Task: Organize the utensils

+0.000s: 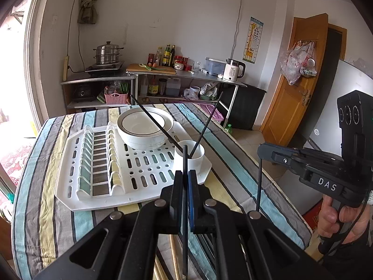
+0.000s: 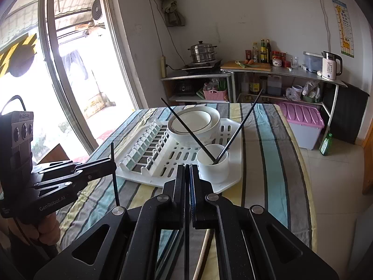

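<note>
Now left gripper (image 1: 185, 175) pinches one thin black chopstick (image 1: 184, 158) upright, just before the round white plastic cup (image 1: 189, 156) on the white slotted plastic drying rack (image 1: 98, 193). Cup holds two black chopsticks (image 1: 153, 121). Right gripper (image 2: 187, 170) pinches another black chopstick (image 2: 187, 233). Only right view shows window.

White plastered walls (image 1: 186, 11) enclose a small kitchen. On the left, a tall window (image 2: 70, 70) floods the room with daylight. Against the far wall stand metal shelves (image 1: 151, 79) bearing a steamer pot (image 1: 107, 53), bottles (image 1: 166, 54) and a white kettle (image 1: 233, 70). On the right hangs a wooden door (image 1: 300, 81); the floor (image 2: 331, 175) is pale tile.
</note>
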A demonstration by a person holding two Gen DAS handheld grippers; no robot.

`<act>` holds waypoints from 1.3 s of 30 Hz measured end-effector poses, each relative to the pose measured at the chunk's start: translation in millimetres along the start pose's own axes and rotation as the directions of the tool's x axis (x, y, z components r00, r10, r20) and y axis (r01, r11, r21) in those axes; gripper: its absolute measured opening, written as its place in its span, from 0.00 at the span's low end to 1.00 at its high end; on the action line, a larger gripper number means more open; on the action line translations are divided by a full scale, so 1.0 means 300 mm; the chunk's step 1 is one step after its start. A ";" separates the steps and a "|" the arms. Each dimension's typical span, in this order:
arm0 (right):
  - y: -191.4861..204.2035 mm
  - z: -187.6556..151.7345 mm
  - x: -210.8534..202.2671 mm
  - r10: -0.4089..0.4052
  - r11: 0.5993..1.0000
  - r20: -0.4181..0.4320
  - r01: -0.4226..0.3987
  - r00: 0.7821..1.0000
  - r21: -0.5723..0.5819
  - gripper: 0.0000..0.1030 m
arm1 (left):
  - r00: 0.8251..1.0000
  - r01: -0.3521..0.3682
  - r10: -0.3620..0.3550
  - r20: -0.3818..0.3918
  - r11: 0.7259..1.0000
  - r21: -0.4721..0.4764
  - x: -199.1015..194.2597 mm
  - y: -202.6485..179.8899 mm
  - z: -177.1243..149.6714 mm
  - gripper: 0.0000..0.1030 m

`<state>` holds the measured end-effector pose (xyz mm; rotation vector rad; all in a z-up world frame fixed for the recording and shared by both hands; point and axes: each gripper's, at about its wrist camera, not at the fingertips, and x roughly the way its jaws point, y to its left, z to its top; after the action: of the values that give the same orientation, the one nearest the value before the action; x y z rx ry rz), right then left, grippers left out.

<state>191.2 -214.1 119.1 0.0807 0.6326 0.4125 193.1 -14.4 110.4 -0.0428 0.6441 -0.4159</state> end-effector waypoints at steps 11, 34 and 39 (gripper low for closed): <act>0.003 0.032 -0.068 -0.007 1.000 0.073 0.009 0.997 -0.018 0.03 | 0.999 -0.003 0.002 0.047 1.000 0.015 -0.052 -0.016 0.042 0.04; -0.059 0.267 -0.054 -0.049 0.998 0.145 0.055 0.988 -0.037 0.03 | 0.997 -0.011 0.007 0.076 0.999 0.051 0.028 -0.057 0.321 0.04; -0.070 0.325 -0.058 -0.051 0.998 0.171 0.056 0.984 -0.028 0.03 | 0.996 -0.009 0.005 0.086 0.999 0.044 0.048 -0.056 0.382 0.04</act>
<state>243.4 -235.3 203.4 0.0670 0.4585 0.3594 265.2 -45.7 196.9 -0.0162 0.5501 -0.4196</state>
